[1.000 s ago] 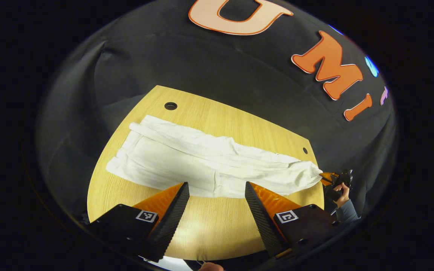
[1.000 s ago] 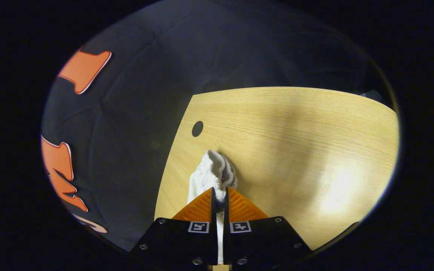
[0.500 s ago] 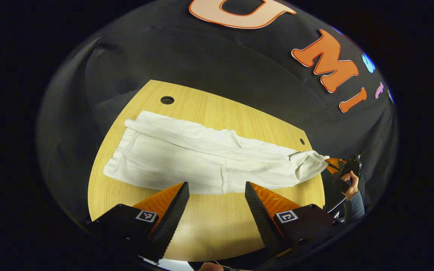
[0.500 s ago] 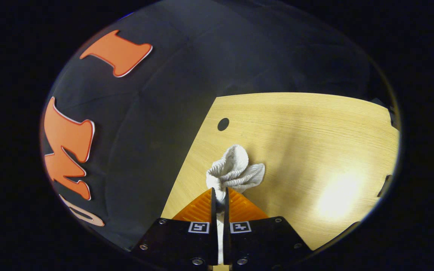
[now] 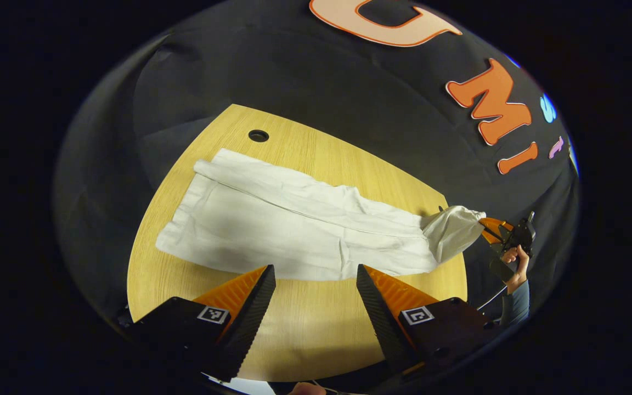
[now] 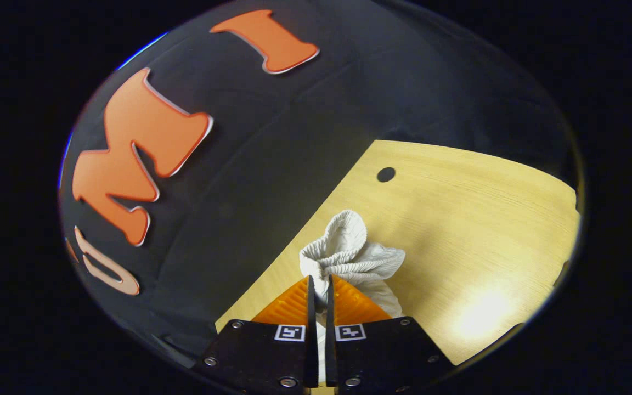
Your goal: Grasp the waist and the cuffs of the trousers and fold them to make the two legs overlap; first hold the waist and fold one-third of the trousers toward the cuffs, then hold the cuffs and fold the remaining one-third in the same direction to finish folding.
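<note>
- Pinching a bunched, ribbed end of the trousers [image 6: 351, 255] is my right gripper [image 6: 320, 285]; its jaws are closed on the cloth, which puffs out just past the tips and hangs above the table [image 6: 486, 219].
- My left gripper [image 5: 316, 285] has its jaws wide apart with nothing between them, poised over bare wood just short of the near long edge of the trousers [image 5: 294, 225].
- From the left gripper view I see the far gripper [image 5: 494, 230], held in a hand [image 5: 513, 263] off the table's right end, lifting that end clear while everything else lies flat.
- Risk, as I judge it: the grip is a small gathered wad, so a hard pull could let it slip, or drag the whole garment along the wood and rumple the legs.
- A second risk: with only one end held, the free layers may skew, so the legs would not overlap squarely.
- The long axis runs along the table in the left gripper view, from the wide flat end at far left, near the hole [image 5: 258, 135], to the raised end at right. Which end is waist I cannot say for sure; the ribbed gather suggests elastic.
</note>
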A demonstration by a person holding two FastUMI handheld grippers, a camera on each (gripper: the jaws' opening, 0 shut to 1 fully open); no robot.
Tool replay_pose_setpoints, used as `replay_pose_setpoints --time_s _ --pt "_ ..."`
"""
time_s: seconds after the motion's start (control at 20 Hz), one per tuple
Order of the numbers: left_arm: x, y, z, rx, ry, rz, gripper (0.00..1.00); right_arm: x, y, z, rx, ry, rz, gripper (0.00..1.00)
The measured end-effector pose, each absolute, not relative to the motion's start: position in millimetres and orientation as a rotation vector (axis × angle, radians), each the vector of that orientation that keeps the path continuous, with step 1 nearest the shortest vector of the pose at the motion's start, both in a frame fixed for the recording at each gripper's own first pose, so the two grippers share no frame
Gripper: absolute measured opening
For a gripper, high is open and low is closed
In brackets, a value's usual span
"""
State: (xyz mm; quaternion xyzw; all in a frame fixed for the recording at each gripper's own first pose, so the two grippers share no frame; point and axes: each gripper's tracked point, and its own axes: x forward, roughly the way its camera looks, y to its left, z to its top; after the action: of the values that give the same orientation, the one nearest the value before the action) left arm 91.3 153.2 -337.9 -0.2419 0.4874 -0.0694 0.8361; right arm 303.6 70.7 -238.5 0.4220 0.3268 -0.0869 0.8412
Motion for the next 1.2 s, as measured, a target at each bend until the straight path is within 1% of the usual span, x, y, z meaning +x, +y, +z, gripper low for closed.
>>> replay_pose_setpoints --time_s 0.05,0.15,0.3,0.35,0.45,0.55,0.75,0.85,0.9,1.05,1.15,1.2 --pt "91 160 -339 -0.513 1.032 -0.142 1.00 311 88 -236 0.863 0.694 -0.147 0.06" --pt "93 167 -345 -0.527 1.034 -0.133 0.99 326 119 -232 0.798 0.704 -0.091 0.06" --pt "87 175 -349 -0.541 1.043 -0.123 1.00 351 151 -234 0.726 0.720 -0.020 0.05" --pt "86 180 -349 -0.545 1.044 -0.116 0.99 360 160 -235 0.706 0.727 0.008 0.05" --pt "85 190 -352 -0.557 1.043 -0.104 0.99 376 173 -234 0.668 0.739 0.051 0.05" --pt "82 200 -358 -0.568 1.046 -0.091 1.00 377 171 -234 0.627 0.748 0.095 0.05" --pt "75 210 -363 -0.599 1.061 -0.063 1.00 398 195 -215 0.503 0.783 0.193 0.05" --pt "72 217 -373 -0.610 1.067 -0.048 0.99 393 192 -220 0.431 0.813 0.247 0.05" --pt "72 218 -376 -0.616 1.068 -0.042 1.00 397 196 -218 0.396 0.830 0.280 0.06" --pt "68 224 -383 -0.621 1.075 -0.027 0.99 410 196 -206 0.301 0.903 0.386 0.10" --pt "65 224 -389 -0.624 1.082 -0.022 0.99 417 196 -199 0.283 0.964 0.468 0.14" --pt "63 223 -390 -0.628 1.086 -0.020 1.00 420 193 -196 0.270 0.980 0.502 0.19"
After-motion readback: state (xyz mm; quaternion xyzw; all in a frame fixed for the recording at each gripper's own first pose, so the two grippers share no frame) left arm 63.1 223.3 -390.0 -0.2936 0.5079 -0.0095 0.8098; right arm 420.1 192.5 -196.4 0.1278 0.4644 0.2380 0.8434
